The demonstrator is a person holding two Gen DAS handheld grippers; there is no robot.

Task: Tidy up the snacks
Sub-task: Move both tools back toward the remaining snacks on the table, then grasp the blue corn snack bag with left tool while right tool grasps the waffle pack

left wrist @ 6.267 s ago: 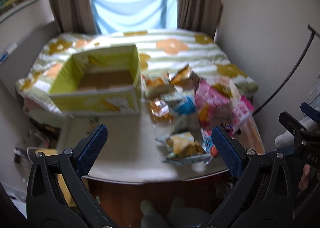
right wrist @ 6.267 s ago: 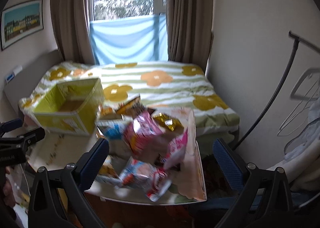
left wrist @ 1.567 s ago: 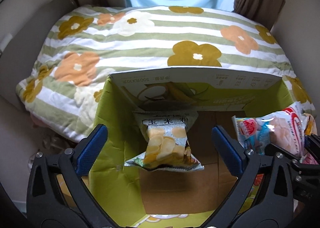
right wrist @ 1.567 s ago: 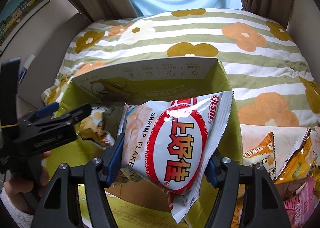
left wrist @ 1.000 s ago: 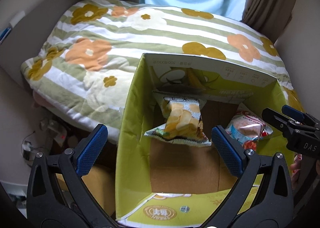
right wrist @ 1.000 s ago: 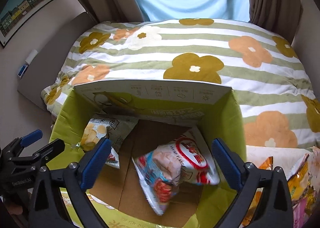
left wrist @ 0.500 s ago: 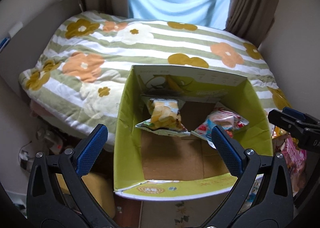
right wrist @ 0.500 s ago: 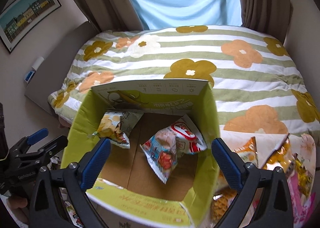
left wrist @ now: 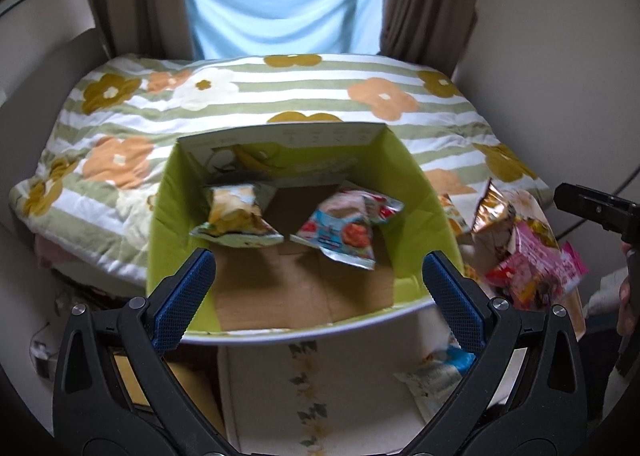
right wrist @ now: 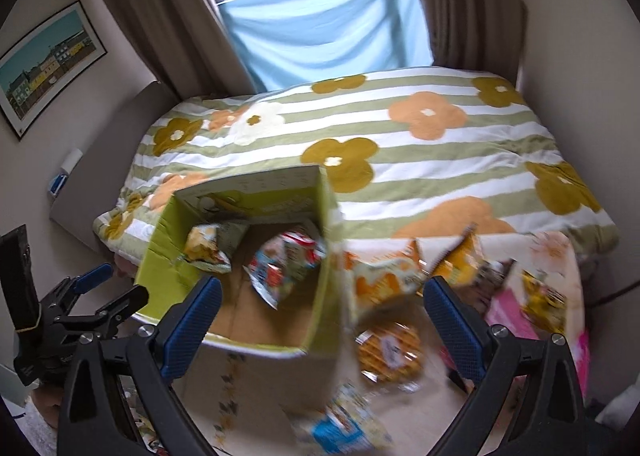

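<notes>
The green cardboard box point(left wrist: 304, 224) stands ahead of both tools on the table point(left wrist: 352, 384), its far wall close to the flowered bedspread point(right wrist: 420, 152) and its near rim just beyond the left gripper point(left wrist: 316, 296); a knock from either tool could probably slide it toward that side. Two packets lie on the box floor ahead of the left gripper — the yellow chip bag point(left wrist: 236, 216) to its left, the shrimp flake bag point(left wrist: 344, 232) to its right. Both tools are spread wide and carry nothing; the right gripper point(right wrist: 320, 316) hangs above the box's right wall. The remaining snack pile point(right wrist: 460, 280) sits ahead and to the right of that tool, loose and overlapping, some of it near the table's right edge. The judged risks: a pinch closing on two overlapping packets at once, a slick foil bag slipping from the pads, or a sweep pushing the pink packet point(left wrist: 536, 268) off the edge. The round waffle packet point(right wrist: 388, 348) lies lowest between the right fingers and looks the easiest to crush.
</notes>
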